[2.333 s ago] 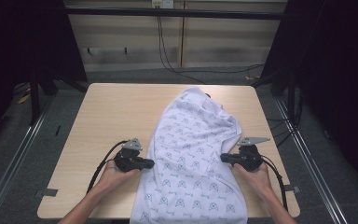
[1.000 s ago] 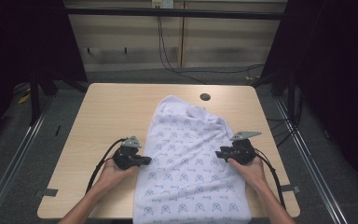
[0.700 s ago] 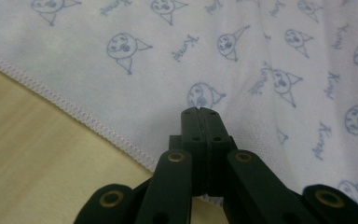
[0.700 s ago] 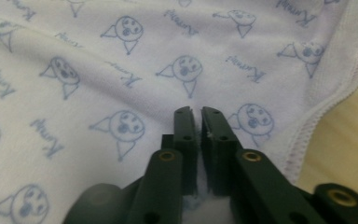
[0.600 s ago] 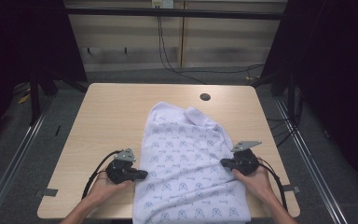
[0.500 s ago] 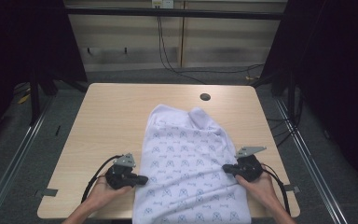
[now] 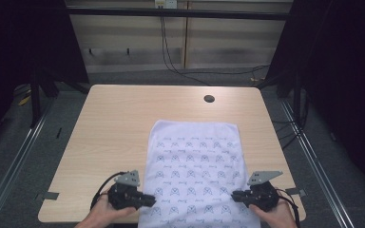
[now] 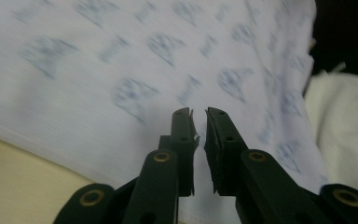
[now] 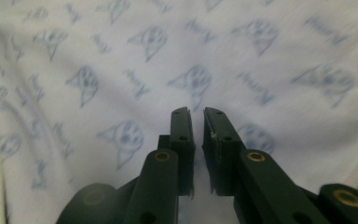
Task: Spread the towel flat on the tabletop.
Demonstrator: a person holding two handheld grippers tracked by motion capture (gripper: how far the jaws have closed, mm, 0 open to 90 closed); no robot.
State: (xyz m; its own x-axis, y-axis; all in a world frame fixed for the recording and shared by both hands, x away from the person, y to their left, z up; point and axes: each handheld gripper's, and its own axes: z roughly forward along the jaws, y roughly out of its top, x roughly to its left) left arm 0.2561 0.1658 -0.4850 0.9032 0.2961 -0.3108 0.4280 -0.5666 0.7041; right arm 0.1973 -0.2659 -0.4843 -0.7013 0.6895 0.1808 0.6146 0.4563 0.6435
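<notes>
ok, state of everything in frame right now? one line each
cloth: lying flat on the table, near end over the near edge, held at both sides
left gripper: pinching the cloth's left edge, jaws nearly closed on the fabric
right gripper: pinching the cloth's right edge, jaws nearly closed on the fabric
table: bare wood around the cloth, round hole at the far side uncovered

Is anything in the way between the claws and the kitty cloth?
Nothing visible is. The left claw and the right claw sit right at the side edges of the patterned cloth, which runs between their nearly shut jaws.
</notes>
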